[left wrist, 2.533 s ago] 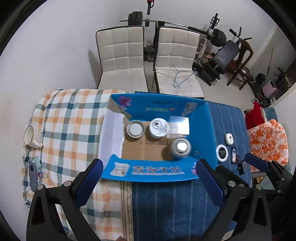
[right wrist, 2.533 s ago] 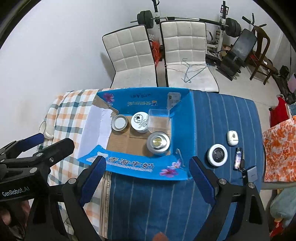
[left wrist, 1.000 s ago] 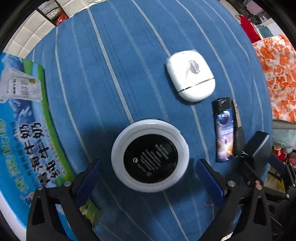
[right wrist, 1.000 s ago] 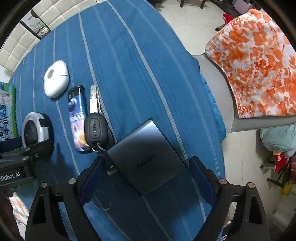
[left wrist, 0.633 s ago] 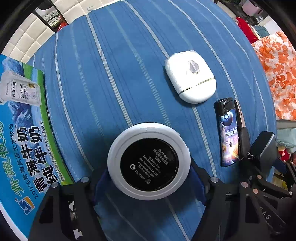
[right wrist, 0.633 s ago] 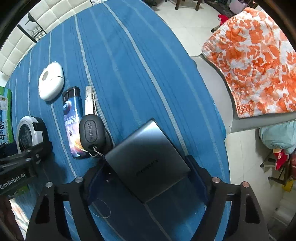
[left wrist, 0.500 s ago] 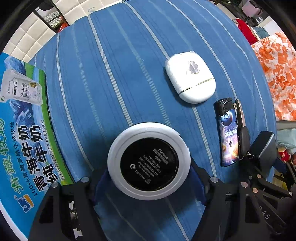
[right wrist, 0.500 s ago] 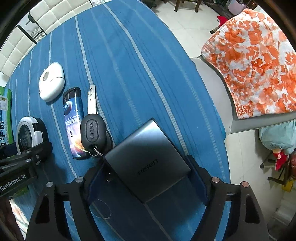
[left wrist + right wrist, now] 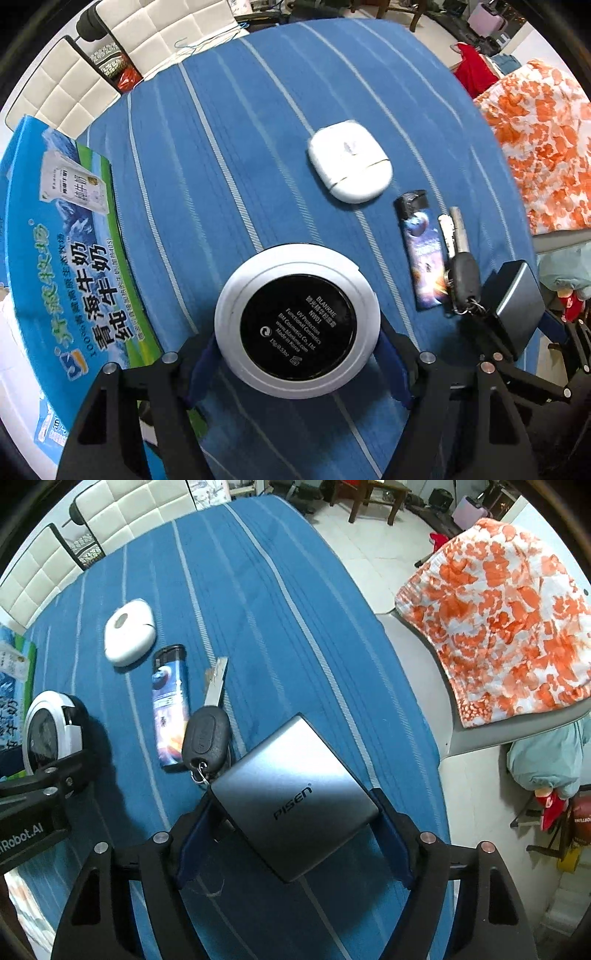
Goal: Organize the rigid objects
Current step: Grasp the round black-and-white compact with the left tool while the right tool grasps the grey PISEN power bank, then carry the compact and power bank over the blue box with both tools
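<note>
- The left gripper [image 9: 297, 363] was clamped on the round white compact [image 9: 297, 319]. Its blue pads [image 9: 201, 363] pressed the compact's left & right sides.
- The compact had a black middle w/ small white words. It sat above the blue striped cloth [image 9: 229, 155].
- The right gripper [image 9: 295, 843] was clamped on the grey power bank [image 9: 291, 797]. Blue pads [image 9: 393, 845] touched both sides of it.
- The power bank had the word PISEN on top & was turned at a slant between the pads.
- A black car key [image 9: 205, 738] lay just beside the power bank's far left corner. Its metal blade pointed away from the camera.
- A lighter [image 9: 168, 705] w/ a space picture lay just left of the key, side by side w/ it.
- A white oval case [image 9: 129, 633] lay on the cloth past the lighter, near it but not touching.
- In the left wrist view, a blue milk box [image 9: 70, 258] stood at the left edge of the cloth, near the compact.
- An orange & white flowery cloth [image 9: 506, 624] was off to the right, apart from the table.
- White padded chairs [image 9: 122, 513] stood behind the table.
</note>
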